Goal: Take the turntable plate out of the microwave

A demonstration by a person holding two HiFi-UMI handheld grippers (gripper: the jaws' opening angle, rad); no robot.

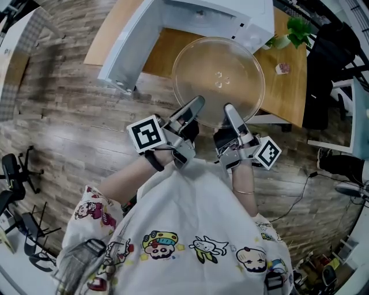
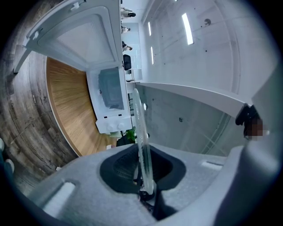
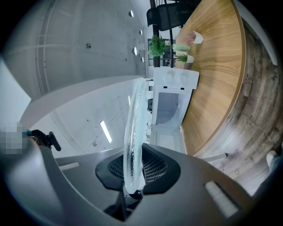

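Both grippers, left (image 1: 195, 107) and right (image 1: 230, 113), clamped the round clear glass turntable plate (image 1: 219, 78) at frame centre, outside the white microwave (image 1: 190, 17); next, probably a steady set-down on the wooden counter (image 1: 291, 86).

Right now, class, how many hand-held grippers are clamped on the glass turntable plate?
2. The left hand-held gripper pinches the near rim of the turntable plate; the right hand-held gripper pinches the same rim just to its right. No others show.

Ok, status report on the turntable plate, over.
Left gripper and right gripper both shut on the glass turntable plate, near rim. Plate out of the microwave, held before it. Open microwave door alongside, not touching.
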